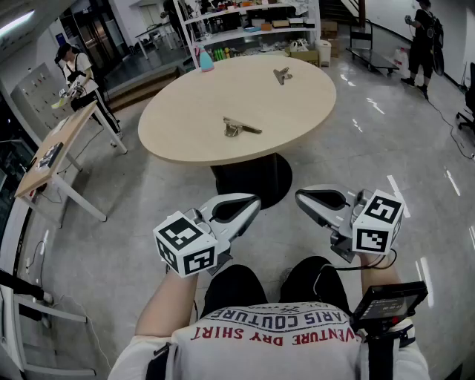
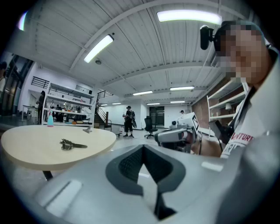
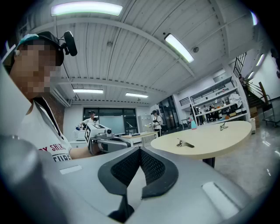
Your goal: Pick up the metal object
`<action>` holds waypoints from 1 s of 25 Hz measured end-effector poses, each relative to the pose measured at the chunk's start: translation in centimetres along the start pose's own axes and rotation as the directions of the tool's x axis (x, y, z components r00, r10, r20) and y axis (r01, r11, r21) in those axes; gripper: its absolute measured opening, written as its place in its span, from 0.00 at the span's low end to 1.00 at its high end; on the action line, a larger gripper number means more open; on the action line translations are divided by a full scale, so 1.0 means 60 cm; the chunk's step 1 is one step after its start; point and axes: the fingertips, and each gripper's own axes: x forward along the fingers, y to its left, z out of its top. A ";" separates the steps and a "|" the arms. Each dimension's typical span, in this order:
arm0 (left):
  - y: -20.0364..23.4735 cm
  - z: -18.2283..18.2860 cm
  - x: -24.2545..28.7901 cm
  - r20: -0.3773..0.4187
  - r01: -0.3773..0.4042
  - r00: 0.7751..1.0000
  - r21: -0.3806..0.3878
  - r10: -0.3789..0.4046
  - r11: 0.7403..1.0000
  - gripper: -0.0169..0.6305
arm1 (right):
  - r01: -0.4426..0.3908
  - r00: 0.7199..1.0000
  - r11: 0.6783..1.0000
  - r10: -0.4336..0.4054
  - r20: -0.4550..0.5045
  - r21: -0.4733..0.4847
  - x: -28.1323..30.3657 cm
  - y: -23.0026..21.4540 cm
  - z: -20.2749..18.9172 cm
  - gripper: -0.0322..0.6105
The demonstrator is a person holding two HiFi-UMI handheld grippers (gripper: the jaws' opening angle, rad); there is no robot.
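Note:
The metal object (image 1: 239, 128), a grey clamp-like piece, lies near the middle of the round beige table (image 1: 185, 126). It also shows in the left gripper view (image 2: 72, 144) and the right gripper view (image 3: 185, 143). Both grippers hang in front of my lap, well short of the table's near edge. My left gripper (image 1: 254, 200) is shut and holds nothing, its pads meeting at the tip (image 2: 142, 147). My right gripper (image 1: 300, 196) is also shut and holds nothing (image 3: 140, 149). The two point toward each other, a small gap apart.
A second metal clip (image 1: 282, 75) and a spray bottle (image 1: 204, 58) sit at the table's far side. A dark pedestal (image 1: 252, 178) carries the table. A long desk (image 1: 52, 152) stands at the left with a person (image 1: 78, 70) by it. Shelves (image 1: 245, 22) and another person (image 1: 423, 37) are behind.

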 end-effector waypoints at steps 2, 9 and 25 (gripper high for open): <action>0.006 -0.008 0.004 -0.013 -0.016 1.000 0.000 0.016 1.000 0.03 | 0.019 1.000 1.000 -0.019 0.009 0.001 -0.009 -0.009 -0.006 0.05; 0.026 -0.036 0.010 0.017 -0.042 0.999 -0.016 0.042 0.999 0.03 | 0.030 1.000 1.000 -0.030 0.003 0.004 0.001 -0.040 -0.028 0.05; 0.208 -0.015 0.055 0.038 -0.087 0.995 -0.033 0.088 0.996 0.03 | 0.002 0.999 1.000 -0.001 -0.042 0.014 0.139 -0.187 -0.003 0.05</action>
